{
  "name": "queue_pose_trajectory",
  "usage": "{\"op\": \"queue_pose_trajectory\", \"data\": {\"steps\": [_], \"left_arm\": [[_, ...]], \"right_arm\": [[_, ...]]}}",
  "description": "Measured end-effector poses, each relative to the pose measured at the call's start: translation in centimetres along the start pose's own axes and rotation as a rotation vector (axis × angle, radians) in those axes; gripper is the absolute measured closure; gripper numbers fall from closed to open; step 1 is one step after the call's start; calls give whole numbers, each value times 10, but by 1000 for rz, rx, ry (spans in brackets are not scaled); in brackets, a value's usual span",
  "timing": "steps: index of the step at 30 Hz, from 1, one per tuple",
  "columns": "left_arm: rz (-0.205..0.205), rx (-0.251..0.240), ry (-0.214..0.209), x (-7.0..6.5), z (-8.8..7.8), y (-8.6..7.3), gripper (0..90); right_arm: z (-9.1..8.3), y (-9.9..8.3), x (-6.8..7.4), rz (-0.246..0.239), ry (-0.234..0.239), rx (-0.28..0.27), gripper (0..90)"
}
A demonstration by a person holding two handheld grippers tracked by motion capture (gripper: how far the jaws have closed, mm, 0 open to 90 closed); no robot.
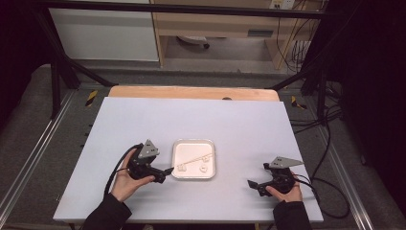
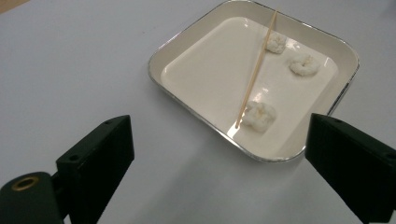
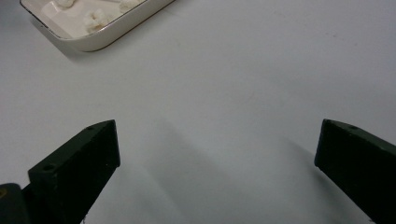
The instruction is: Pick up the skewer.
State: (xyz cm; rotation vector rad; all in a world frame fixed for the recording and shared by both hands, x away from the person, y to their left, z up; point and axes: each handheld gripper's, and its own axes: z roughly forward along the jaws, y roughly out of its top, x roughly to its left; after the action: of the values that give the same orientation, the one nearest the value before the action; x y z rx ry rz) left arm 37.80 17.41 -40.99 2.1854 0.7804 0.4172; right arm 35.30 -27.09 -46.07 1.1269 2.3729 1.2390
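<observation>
Bench [image 1: 143, 120]: pale grey top, wooden strip along its far edge.

Tray [image 1: 178, 146]: square, cream, metal-edged rim, rounded corners; sits near the middle of the bench, toward the near edge. In the left gripper view the tray [image 2: 177, 46] carries a thin wooden skewer [image 2: 257, 65] lying across its floor, one end resting on the rim, and three small white puffy pieces: one [image 2: 276, 43] touching the skewer near that end, one [image 2: 304, 64] just beside it, one [image 2: 259, 115] by the skewer's other end.

Left tool [image 1: 168, 170]: held in the person's left hand [image 1: 125, 182], just beside the tray's left side, jaws wide and empty, tips above bare bench short of the rim.

Right tool [image 1: 252, 184]: held in the right hand [image 1: 286, 191], well apart from the tray toward the right edge, jaws wide, nothing between them; the tray corner [image 3: 93, 42] lies far ahead.
</observation>
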Motion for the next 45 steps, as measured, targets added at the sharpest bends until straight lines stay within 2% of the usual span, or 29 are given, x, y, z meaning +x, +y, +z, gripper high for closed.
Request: {"op": "queue_pose_trajectory", "data": {"steps": [14, 25, 31, 36, 38, 45], "left_arm": [[25, 15, -1, -9, 19, 20, 108], [19, 32, -10, -12, 40, 32, 196], [40, 55, -31, -16, 54, 37, 268], [32, 84, -47, -16, 65, 37, 348], [24, 94, -59, -15, 69, 37, 389], [54, 103, -64, -15, 76, 35, 557]], "right_arm": [[0, 0, 0, -1, 2, 1, 7], [0, 0, 0, -1, 5, 4, 7], [0, 0, 0, -4, 5, 4, 7], [0, 0, 0, -5, 8, 6, 7], [0, 0, 0, -4, 7, 7, 7], [0, 0, 0, -3, 10, 8, 7]]}}
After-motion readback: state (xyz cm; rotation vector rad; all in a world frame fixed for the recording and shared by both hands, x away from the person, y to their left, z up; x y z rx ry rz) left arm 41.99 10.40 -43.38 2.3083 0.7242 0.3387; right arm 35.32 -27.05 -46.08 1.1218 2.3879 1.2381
